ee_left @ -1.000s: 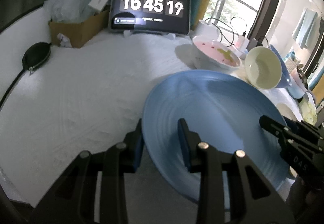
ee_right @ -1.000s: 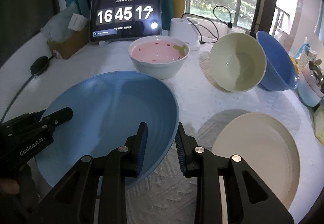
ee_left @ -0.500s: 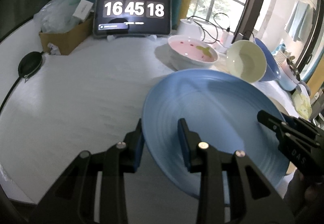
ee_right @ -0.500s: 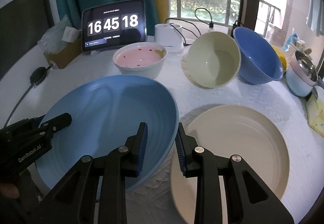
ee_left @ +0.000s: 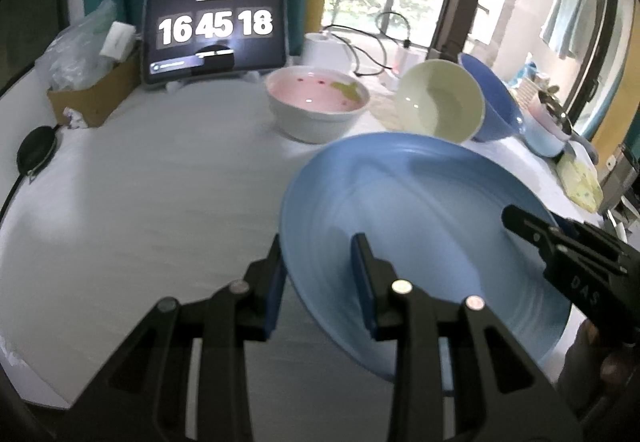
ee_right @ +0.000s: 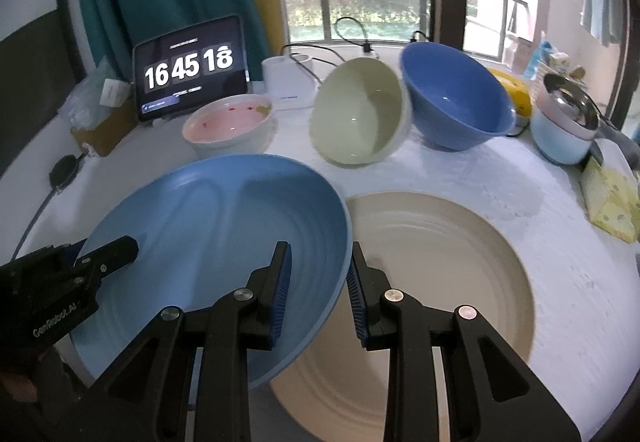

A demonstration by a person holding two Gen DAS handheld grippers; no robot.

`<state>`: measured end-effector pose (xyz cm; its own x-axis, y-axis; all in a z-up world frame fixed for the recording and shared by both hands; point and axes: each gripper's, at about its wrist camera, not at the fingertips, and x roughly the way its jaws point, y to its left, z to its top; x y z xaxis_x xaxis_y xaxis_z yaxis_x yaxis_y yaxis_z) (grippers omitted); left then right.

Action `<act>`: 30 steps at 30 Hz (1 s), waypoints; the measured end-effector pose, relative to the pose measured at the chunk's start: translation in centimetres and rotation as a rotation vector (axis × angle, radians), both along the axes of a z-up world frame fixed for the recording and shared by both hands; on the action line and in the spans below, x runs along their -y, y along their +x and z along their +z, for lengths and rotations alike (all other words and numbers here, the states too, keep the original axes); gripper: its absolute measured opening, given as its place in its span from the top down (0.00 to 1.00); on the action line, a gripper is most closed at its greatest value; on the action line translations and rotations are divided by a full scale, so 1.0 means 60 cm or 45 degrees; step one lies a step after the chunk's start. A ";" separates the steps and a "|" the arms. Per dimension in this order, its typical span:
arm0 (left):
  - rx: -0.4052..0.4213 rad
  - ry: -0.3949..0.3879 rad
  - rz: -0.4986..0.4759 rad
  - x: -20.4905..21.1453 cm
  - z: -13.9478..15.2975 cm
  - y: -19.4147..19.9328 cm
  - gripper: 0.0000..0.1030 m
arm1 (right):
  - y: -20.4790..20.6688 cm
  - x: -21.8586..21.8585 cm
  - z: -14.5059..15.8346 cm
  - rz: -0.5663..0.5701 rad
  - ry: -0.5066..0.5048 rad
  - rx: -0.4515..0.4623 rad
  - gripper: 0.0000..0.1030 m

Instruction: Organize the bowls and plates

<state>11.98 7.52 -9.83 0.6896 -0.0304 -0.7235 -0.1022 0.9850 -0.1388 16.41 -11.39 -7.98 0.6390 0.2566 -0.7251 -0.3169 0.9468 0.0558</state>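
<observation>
Together, the left gripper (ee_left: 318, 278) and right gripper (ee_right: 318, 284) angle downward, each clamped on opposite rims of the blue plate (ee_right: 216, 242), held partly over the cream plate (ee_right: 440, 282).

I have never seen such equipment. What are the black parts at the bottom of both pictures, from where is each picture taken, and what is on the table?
There is no robot here. A person holds a two-finger gripper in each hand, and each gripper carries a wide-angle camera looking along its fingers, so the black parts are the gripper itself.

One picture comes from the left gripper, the other from the right gripper. Each also sees the other gripper at its edge.

Both grippers are clamped on the rim of one blue plate, on opposite sides, carrying it together. In the right view it overlaps the edge of a cream plate lying on the white table.

Behind stand a pink bowl, a tilted cream bowl leaning against a blue bowl, and a tablet showing a clock.
</observation>
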 end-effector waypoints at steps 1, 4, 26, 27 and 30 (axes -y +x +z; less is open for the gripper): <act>-0.001 0.001 -0.010 0.006 0.001 0.000 0.68 | 0.000 0.007 0.001 -0.009 0.003 0.001 0.71; -0.009 0.007 -0.041 0.027 0.001 0.004 0.68 | 0.001 0.027 0.002 -0.036 0.013 0.002 0.71; -0.069 0.053 -0.246 0.168 -0.008 0.019 0.68 | -0.005 0.177 0.000 -0.217 0.071 0.017 0.71; -0.071 0.060 -0.250 0.173 -0.009 0.020 0.68 | -0.004 0.183 -0.002 -0.224 0.072 0.014 0.71; -0.049 0.118 -0.256 0.192 -0.009 0.018 0.68 | -0.001 0.196 -0.008 -0.238 0.073 0.003 0.71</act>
<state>13.04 -4.01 -10.36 0.6480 -0.0970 -0.7554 0.0942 0.9944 -0.0469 16.33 -23.15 -8.46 0.6811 0.1745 -0.7111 -0.1363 0.9844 0.1110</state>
